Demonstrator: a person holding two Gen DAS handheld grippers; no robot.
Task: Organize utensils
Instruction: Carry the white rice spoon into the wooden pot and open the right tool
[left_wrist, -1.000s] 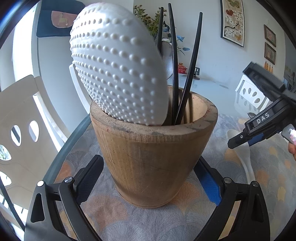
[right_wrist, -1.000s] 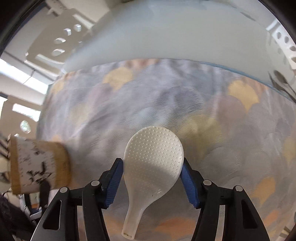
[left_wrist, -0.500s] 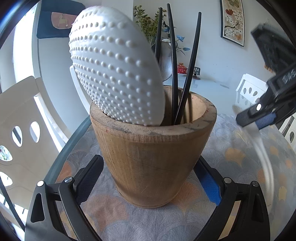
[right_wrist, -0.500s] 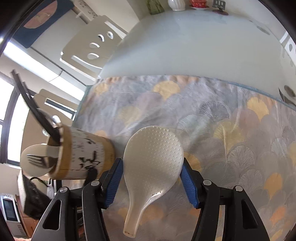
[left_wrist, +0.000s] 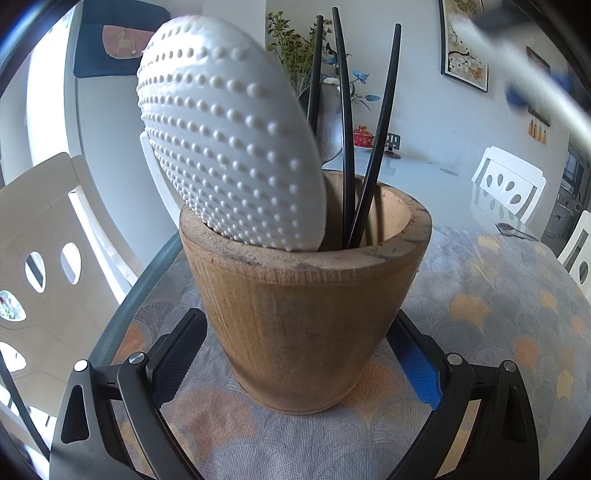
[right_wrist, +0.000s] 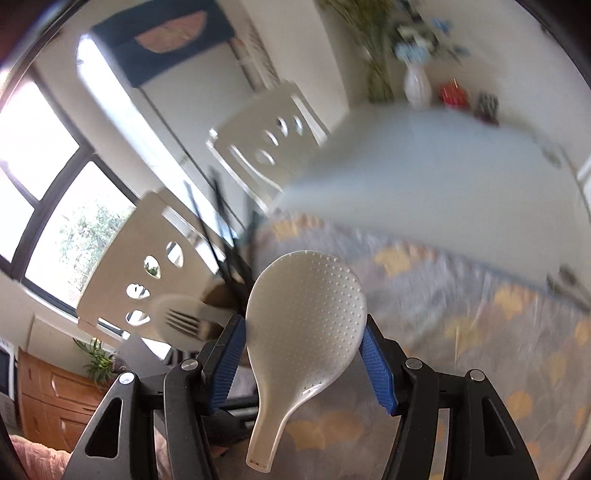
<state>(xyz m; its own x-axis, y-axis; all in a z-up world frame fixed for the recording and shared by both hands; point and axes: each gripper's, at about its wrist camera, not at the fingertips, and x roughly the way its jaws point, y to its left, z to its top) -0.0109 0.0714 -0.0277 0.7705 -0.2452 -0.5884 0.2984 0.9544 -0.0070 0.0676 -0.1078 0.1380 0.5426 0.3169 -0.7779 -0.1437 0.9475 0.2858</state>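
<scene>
Right gripper (right_wrist: 303, 345): jaws pinch the white rice paddle (right_wrist: 304, 325) by its blade edges, lower centre of frame, clear of the worktop. Left gripper (left_wrist: 295, 365): jaws flank the wooden holder (left_wrist: 306, 314); contact unclear. Step: carrying. Next: handle down into holder, beside dotted paddle (left_wrist: 229, 155) and black chopsticks (left_wrist: 347, 122).

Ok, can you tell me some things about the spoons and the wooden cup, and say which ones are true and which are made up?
1. The right gripper holds a white rice paddle by its wide head. True.
2. The wooden cup is empty. False: it holds a dotted white paddle and black chopsticks.
3. The left gripper has a finger on each side of the cup. True.
4. The cup lies on its side. False: it stands upright on the patterned cloth.
</scene>
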